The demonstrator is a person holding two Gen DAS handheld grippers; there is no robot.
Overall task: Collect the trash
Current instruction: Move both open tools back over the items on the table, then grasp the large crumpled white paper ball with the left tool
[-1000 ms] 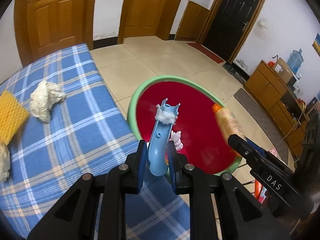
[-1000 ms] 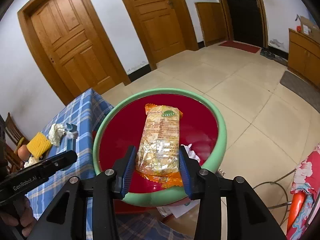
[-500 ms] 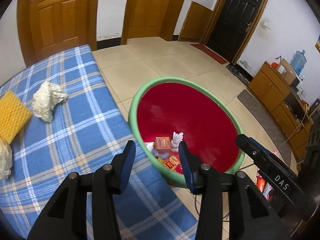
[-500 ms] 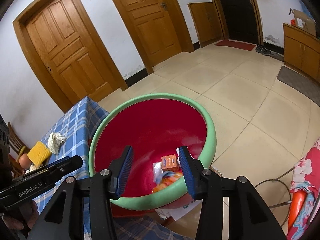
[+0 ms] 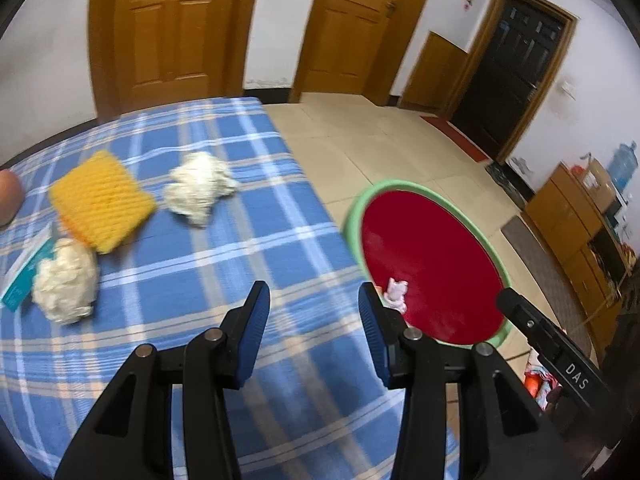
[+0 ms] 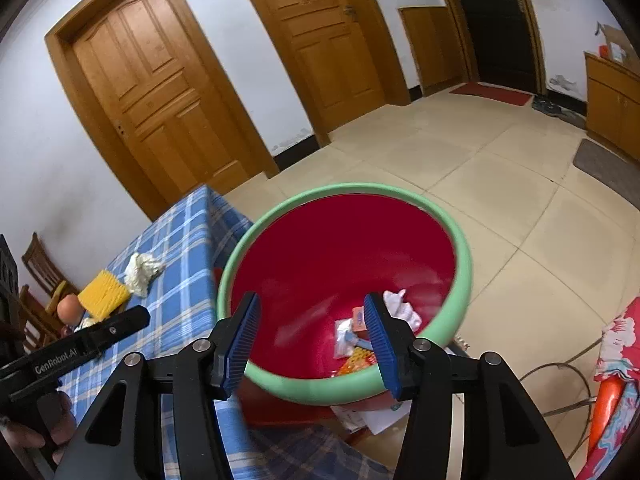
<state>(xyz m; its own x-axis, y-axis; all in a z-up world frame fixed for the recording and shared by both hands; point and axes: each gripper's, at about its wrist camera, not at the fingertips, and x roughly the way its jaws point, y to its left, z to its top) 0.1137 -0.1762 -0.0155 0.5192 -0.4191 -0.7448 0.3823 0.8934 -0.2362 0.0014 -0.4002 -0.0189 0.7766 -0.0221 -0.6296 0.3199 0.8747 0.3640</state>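
Now, step in hand: both tongs empty, likely between drops into the basin and the next pick.
Left gripper (image 5: 314,312): jaws parted, nothing between them, over the blue checked tablecloth (image 5: 224,264).
Right gripper (image 6: 312,324): jaws have just been opening, empty, poised above the red basin (image 6: 460,264).
Trash collected: wrappers (image 6: 356,340) lie in the basin just beyond the right tips.
Trash left: white wad (image 5: 200,188) and second wad (image 5: 66,280), ahead-left of the left tongs.
Yellow sponge (image 5: 100,200): between the wads.
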